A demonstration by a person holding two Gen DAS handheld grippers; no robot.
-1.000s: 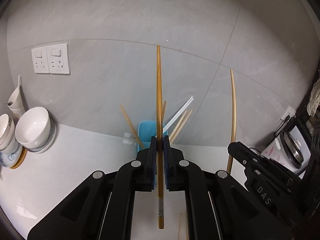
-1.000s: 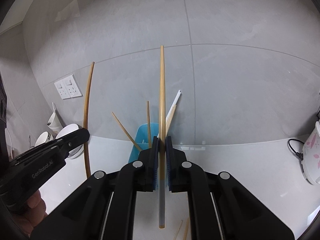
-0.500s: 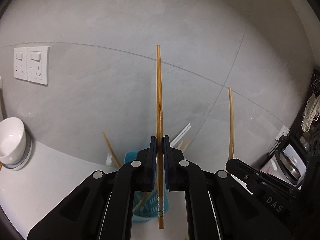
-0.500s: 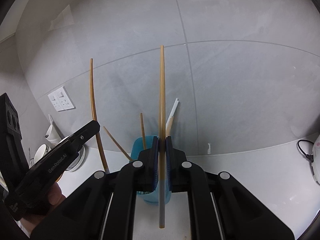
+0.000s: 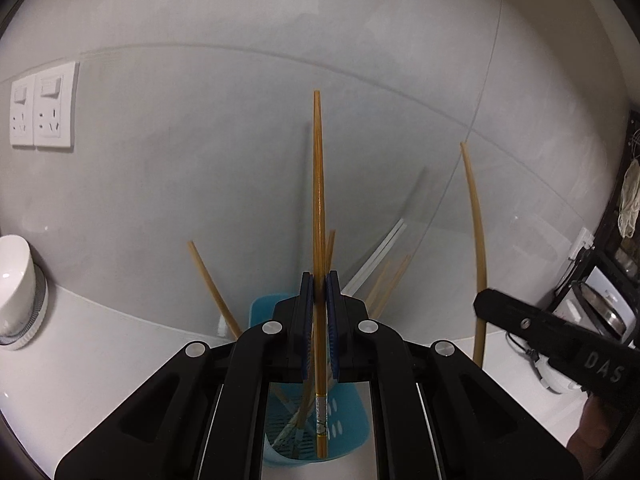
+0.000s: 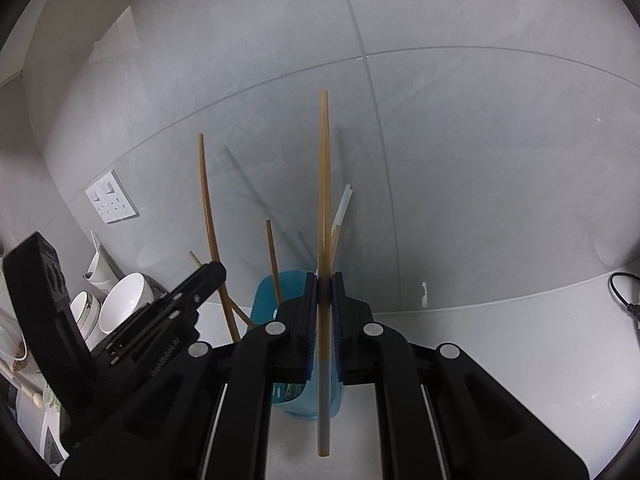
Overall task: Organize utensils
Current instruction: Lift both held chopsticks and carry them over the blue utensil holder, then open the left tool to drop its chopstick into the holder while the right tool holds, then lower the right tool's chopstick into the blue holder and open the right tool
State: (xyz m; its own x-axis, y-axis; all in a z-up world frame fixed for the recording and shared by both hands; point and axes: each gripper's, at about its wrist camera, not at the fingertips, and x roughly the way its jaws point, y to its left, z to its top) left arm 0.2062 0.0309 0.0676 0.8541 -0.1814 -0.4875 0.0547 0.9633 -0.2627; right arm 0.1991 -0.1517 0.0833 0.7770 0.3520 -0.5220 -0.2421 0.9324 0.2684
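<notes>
Each hand-held gripper is clenched on one upright chopstick: the left hand-held gripper (image 5: 319, 300) grasping a wooden chopstick (image 5: 318, 184), the right hand-held gripper (image 6: 324, 304) a paler chopstick (image 6: 324, 184), both above the blue holder (image 5: 344, 424) on the white table (image 5: 100, 344), where about five sticks already lean. Light, stiff, likely slick; best pinched mid-shaft
</notes>
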